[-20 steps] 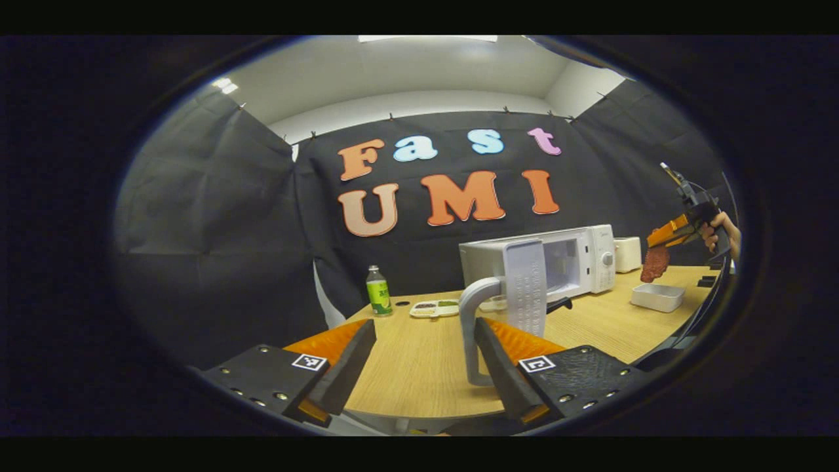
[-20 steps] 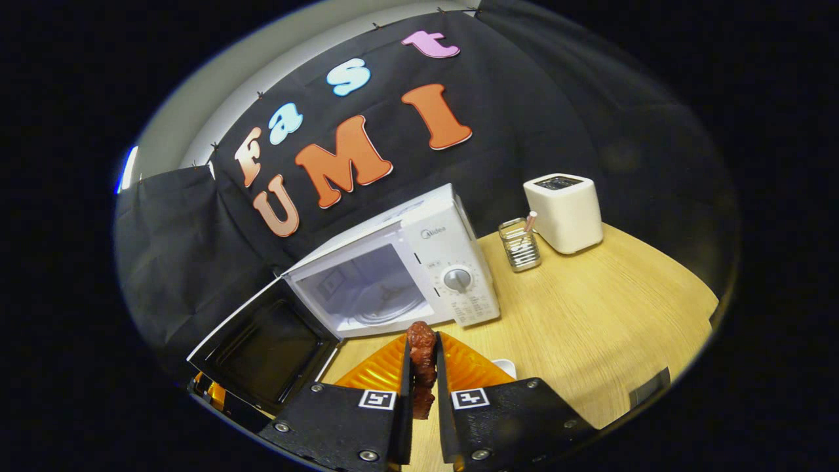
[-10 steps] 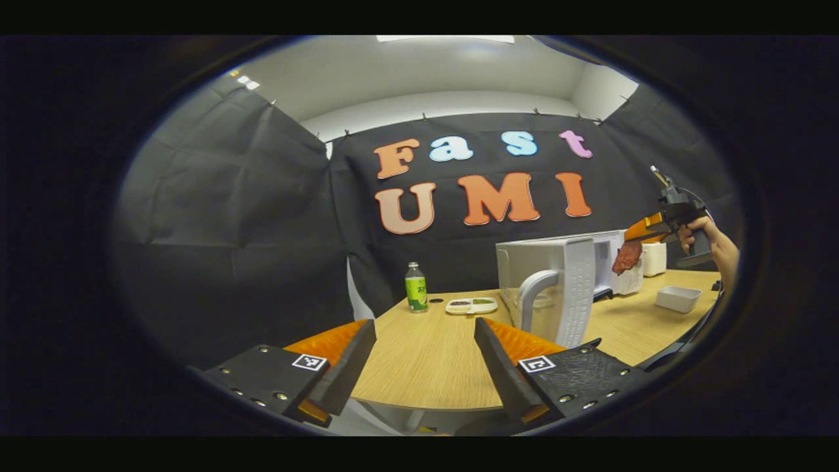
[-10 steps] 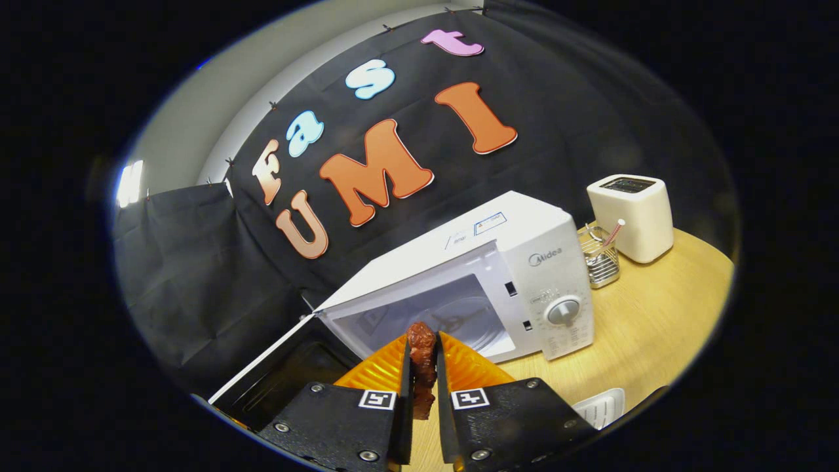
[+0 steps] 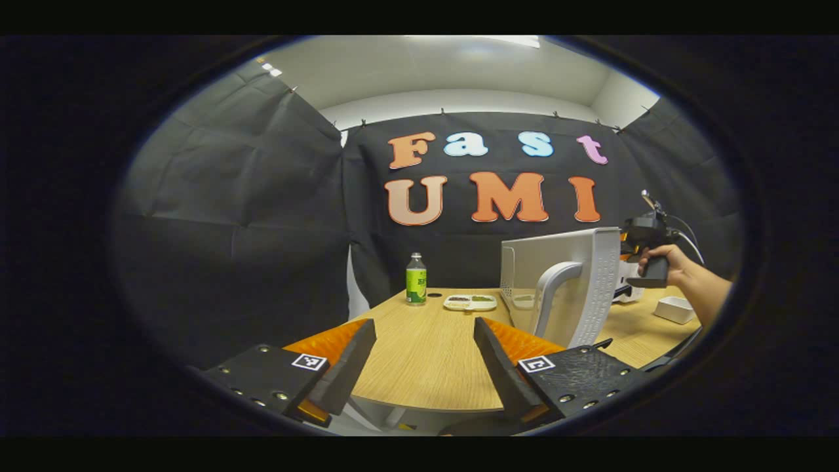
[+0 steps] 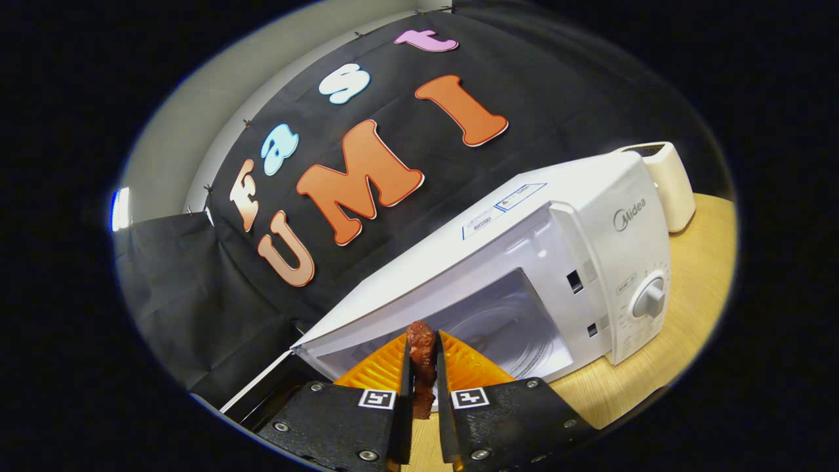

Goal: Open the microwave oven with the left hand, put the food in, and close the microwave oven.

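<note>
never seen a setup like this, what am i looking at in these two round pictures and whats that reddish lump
A person holds a two-finger gripper in each hand, and a fisheye camera rides on each one, looking along its fingers.

In the left gripper view, the left gripper is open and holds nothing. Beyond it is a wooden table with a green bottle, a small snack tray and the microwave door swung open. At the right, a hand holds the other gripper.

In the right gripper view, the right gripper is shut on the food, a reddish-brown piece like meat, in front of the open microwave. A toaster stands behind.
</note>
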